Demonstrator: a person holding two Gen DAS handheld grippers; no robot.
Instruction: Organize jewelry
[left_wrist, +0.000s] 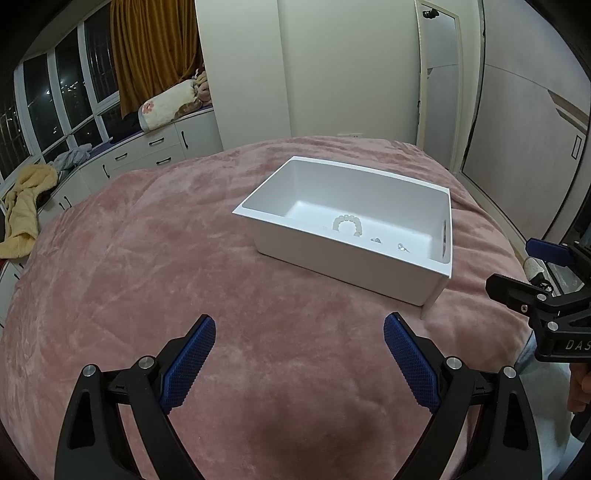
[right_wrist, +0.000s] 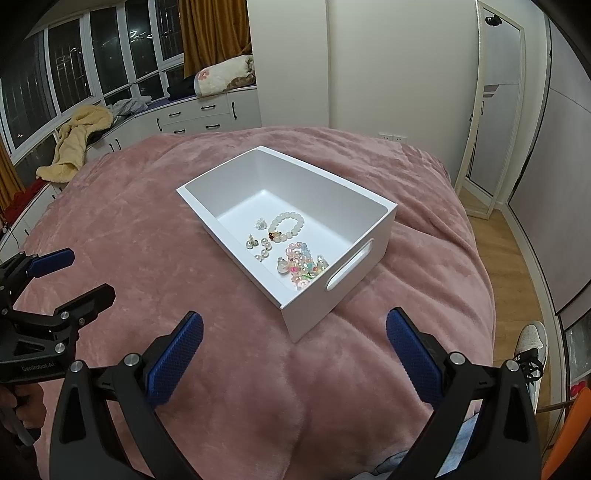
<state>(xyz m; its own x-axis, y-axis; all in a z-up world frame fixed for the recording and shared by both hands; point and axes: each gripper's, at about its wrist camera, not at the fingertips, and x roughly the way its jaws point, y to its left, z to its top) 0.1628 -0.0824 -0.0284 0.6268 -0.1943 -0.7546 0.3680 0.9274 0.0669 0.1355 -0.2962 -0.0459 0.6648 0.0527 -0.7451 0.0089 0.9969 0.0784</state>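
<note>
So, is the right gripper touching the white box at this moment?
Apart. In the right wrist view, pink blanket shows between the open right gripper and the white box.

We see bare pink bed (right_wrist: 147, 229) between both claws and the white bin (right_wrist: 343, 280); only the bin's walls stand in the way, its top open, jewelry (right_wrist: 295, 254) crowding its handle end

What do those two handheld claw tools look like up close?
Both the left gripper and right gripper are black, angular frames with silver bolts. Their fingers carry blue, knobbly-textured pads. White lettering marks the bodies; one reads "GenRobot.AI".
</note>
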